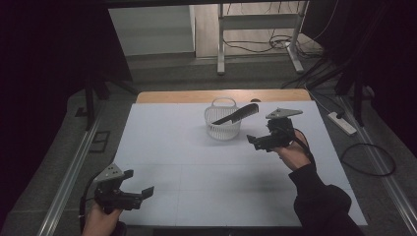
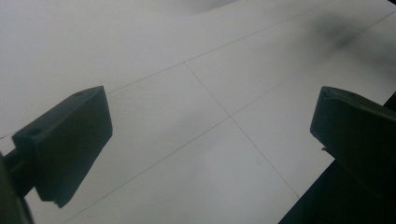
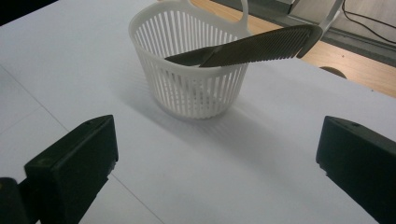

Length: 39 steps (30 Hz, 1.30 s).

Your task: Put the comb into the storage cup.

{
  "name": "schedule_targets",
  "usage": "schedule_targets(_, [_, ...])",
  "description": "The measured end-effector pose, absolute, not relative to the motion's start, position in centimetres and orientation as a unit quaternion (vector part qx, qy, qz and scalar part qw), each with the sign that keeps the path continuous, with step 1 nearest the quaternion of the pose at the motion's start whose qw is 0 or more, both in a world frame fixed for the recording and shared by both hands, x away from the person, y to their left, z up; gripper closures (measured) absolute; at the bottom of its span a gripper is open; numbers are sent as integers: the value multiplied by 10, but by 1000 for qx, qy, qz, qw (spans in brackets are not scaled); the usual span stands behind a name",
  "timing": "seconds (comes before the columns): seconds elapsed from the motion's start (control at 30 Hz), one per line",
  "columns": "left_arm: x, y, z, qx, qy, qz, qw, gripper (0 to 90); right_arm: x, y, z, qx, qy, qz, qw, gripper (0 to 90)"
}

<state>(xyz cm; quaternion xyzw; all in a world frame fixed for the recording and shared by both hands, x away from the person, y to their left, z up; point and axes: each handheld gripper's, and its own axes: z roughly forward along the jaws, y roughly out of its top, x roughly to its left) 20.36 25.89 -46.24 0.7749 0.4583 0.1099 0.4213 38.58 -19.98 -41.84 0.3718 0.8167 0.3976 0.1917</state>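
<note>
Both grippers are hanging spread and empty: right gripper (image 1: pixel 259 141) facing the comb (image 3: pixel 252 48) propped across the far white basket (image 3: pixel 187 93), left gripper (image 1: pixel 133 189) idling near-left, clearing your approach.

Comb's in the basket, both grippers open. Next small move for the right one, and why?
Probably back the right gripper off toward the person. Its jaws are wide open and empty, apart from the white basket, and the black comb already rests inside, leaning over the rim. Nothing looks left to grasp.
</note>
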Motion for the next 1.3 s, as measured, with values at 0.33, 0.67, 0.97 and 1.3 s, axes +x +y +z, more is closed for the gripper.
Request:
schedule_targets(0.33, [204,259,-462,775,458,108,422,0,376,-206,-417,368,815,406,187,0])
schedule_targets(0.67, [204,259,-462,774,458,108,423,0,365,-208,-416,371,815,399,194,0])
schedule_targets(0.97, [204,259,-462,774,458,108,423,0,357,-211,-419,378,816,393,193,0])
schedule_targets(1.3, [204,259,-462,775,458,108,423,0,349,-216,-420,383,815,393,186,0])
